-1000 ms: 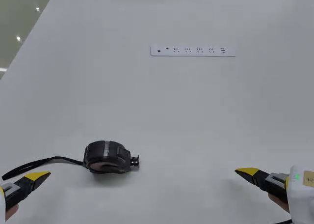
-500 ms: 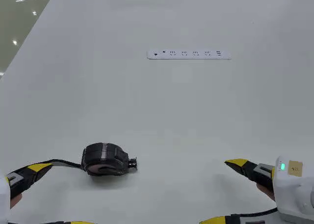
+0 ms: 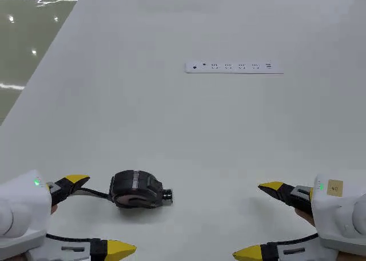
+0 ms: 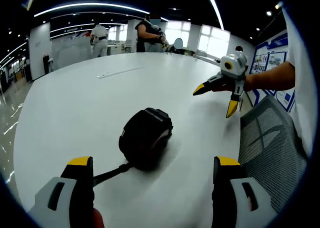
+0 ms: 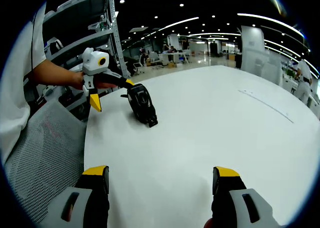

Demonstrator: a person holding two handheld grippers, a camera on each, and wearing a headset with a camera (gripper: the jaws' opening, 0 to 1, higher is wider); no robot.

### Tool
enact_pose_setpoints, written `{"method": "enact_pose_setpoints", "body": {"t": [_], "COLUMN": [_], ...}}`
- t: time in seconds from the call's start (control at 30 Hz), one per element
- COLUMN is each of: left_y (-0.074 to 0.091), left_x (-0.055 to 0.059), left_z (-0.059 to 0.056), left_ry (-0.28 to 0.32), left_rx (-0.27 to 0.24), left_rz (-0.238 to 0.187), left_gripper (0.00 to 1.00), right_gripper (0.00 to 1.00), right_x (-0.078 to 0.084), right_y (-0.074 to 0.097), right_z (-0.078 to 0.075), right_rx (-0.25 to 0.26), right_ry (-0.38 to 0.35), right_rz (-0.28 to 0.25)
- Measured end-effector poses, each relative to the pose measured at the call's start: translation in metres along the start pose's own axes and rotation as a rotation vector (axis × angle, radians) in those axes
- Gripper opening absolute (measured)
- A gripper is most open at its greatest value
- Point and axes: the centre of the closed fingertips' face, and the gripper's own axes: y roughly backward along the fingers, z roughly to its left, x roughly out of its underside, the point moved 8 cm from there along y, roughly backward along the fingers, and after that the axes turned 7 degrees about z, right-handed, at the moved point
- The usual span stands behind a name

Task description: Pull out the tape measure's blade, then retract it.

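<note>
A black tape measure [image 3: 137, 189] lies on the white table [image 3: 189, 129], blade drawn in, its hook end pointing right and its black strap [image 3: 96, 192] trailing left. My left gripper [image 3: 100, 215] stands open just left of it, with the upper finger over the strap. In the left gripper view the tape measure [image 4: 146, 135] sits just ahead of the open jaws of the left gripper [image 4: 154, 163]. My right gripper [image 3: 257, 220] is open, well to the right of the tape measure and empty. From the right gripper [image 5: 161, 171] the tape measure [image 5: 141, 102] shows far off, beside the left gripper [image 5: 111, 94].
A white power strip [image 3: 234, 67] lies flat at the far middle of the table. The table's left edge [image 3: 40, 72] drops to a glossy floor. A mesh chair [image 4: 270, 148] stands near the table's front edge. People stand beyond the far side.
The head camera has shifted. My left gripper has come forward and right, close to the tape measure's strap. Both grippers' lower fingers have come into the head view.
</note>
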Motion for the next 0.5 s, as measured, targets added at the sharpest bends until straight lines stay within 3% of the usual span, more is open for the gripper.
{"method": "enact_pose_setpoints", "body": {"t": [0.5], "left_y": [-0.016], "left_x": [-0.002], "left_z": [0.008], "left_ry": [-0.115], "left_rx": [0.064], "left_rz": [0.071], "left_gripper": [0.95], "right_gripper": [0.85], "right_x": [-0.014], "right_y": [-0.022], "right_z": [-0.006], "right_rx": [-0.055], "right_ry": [0.068], "right_rz": [0.027]}}
